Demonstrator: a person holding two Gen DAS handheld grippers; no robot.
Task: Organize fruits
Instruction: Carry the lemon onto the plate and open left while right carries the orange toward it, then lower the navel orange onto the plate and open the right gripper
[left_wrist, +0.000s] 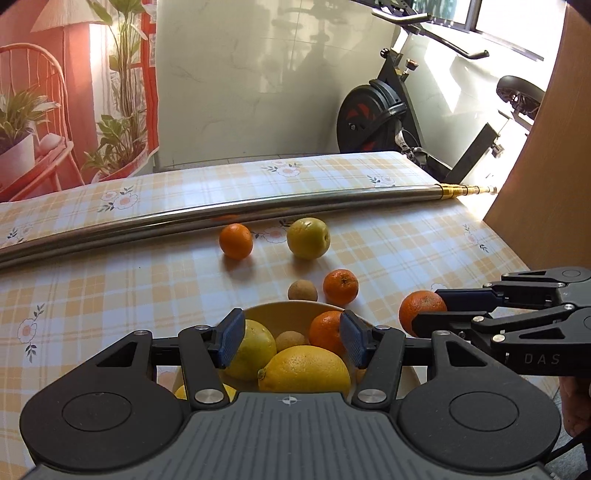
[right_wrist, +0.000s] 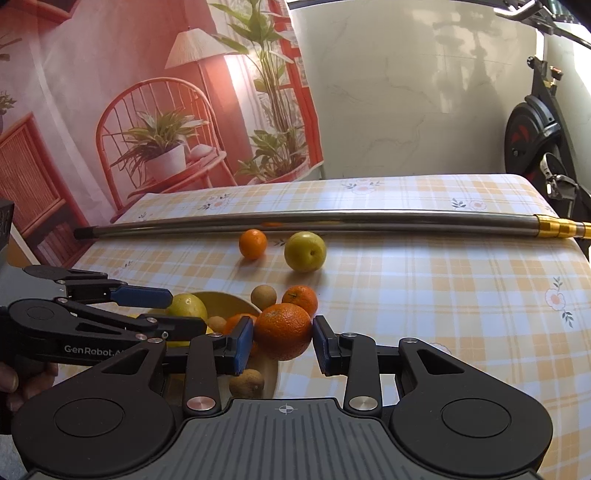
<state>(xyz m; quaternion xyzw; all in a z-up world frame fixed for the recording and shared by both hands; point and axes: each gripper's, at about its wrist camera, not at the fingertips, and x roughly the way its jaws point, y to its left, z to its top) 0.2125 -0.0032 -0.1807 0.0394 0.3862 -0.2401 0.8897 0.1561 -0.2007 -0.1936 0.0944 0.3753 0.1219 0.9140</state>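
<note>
On the checked counter (left_wrist: 110, 288), a yellow bowl (left_wrist: 284, 308) with lemons (left_wrist: 304, 369), an orange (left_wrist: 325, 330) and a small brown fruit (left_wrist: 290, 339) inside. Above the bowl, the left tool (left_wrist: 291, 343), partly open, nothing between its pads. Just right of the bowl, the right tool (right_wrist: 282, 343) clamped on a large orange (right_wrist: 282, 330). Loose beyond: two oranges, a green apple (left_wrist: 308, 238), a brown fruit, before a metal pole (left_wrist: 221, 212).
</note>
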